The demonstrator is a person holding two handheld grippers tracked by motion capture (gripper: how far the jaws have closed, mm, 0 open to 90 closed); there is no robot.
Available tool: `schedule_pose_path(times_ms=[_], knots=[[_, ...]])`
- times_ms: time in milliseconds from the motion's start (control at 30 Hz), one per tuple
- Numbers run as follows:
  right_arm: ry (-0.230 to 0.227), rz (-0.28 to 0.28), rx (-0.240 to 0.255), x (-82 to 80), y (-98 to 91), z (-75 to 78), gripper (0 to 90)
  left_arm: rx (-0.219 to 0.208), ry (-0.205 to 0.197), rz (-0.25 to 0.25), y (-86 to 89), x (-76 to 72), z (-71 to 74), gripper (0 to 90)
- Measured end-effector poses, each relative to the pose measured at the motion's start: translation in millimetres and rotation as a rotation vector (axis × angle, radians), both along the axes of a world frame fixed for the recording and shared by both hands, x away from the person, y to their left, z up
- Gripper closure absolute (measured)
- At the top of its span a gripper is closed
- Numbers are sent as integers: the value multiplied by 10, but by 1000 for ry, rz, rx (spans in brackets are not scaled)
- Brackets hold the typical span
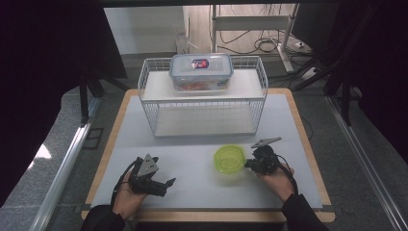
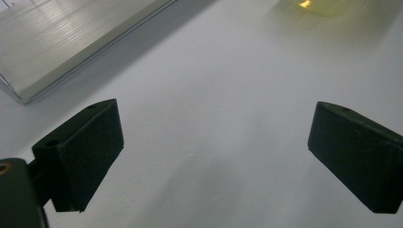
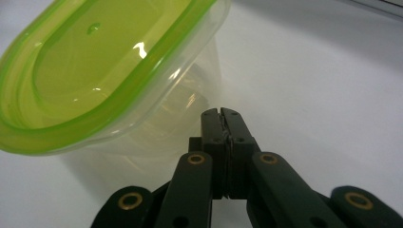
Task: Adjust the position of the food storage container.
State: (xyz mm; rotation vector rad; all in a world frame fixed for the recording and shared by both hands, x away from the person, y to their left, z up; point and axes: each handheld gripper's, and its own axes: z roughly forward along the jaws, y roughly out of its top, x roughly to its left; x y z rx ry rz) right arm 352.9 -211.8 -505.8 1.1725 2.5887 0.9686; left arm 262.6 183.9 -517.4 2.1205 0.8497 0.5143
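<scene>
Nearest to me, at about seven o'clock on the table, my left gripper [image 1: 166, 183] rests low over the mat with its jaws spread wide and nothing between them. In the left gripper view the matte black, wedge-shaped pads [image 2: 90, 152] frame only bare white surface. I judge it is parked there to stay clear of the work.

At about four o'clock my right gripper [image 1: 248, 164] points toward nine o'clock at the green-lidded container [image 1: 230, 159], which stands on the mat just right of centre, in front of the rack. Its jaws are pressed fully together. In the right gripper view their tips sit against, or just beside, the tub's clear wall below the lid rim; I cannot confirm contact from this angle. With closed jaws beside the wall, I judge a nudge or a repositioning rather than a grasp.

The container is a translucent plastic tub with rounded corners, and its glossy lime-green lid [image 3: 95, 71] has a raised lip.

Farther off, at twelve o'clock, stands a white wire rack [image 1: 202, 98] with two flat shelves. On its upper shelf sits a clear rectangular box [image 1: 201, 72] with a clip-on lid and a label on top.

The white mat [image 1: 192, 159] is smooth, laid over a wood-edged table [image 1: 108, 159].
</scene>
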Motion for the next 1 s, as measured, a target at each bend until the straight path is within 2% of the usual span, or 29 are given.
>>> schedule_pose_path(times_ms=[300, 400, 633, 767, 833, 900, 1000], knots=[[16, 27, -10, 60, 168, -52, 893, 0, 4, -4, -2, 2, -3, 45], [24, 43, -8, 110, 277, -82, 893, 2, 3, -4, -2, 1, -2, 45], [21, 78, -9, 158, 442, -104, 891, 0, 2, -3, 3, -1, -1, 45], [21, 69, -1, 166, 385, -103, 862, -3, 3, -3, 7, -3, 2, 45], [-1, 48, -16, 164, 319, -79, 840, -2, 4, -2, 8, -4, 3, 45], [-13, 39, -4, 167, 251, -54, 812, -3, 3, 0, 9, -4, 4, 45], [-48, 22, -7, 145, 130, -2, 716, 3, 5, 2, 18, -2, 6, 44]])
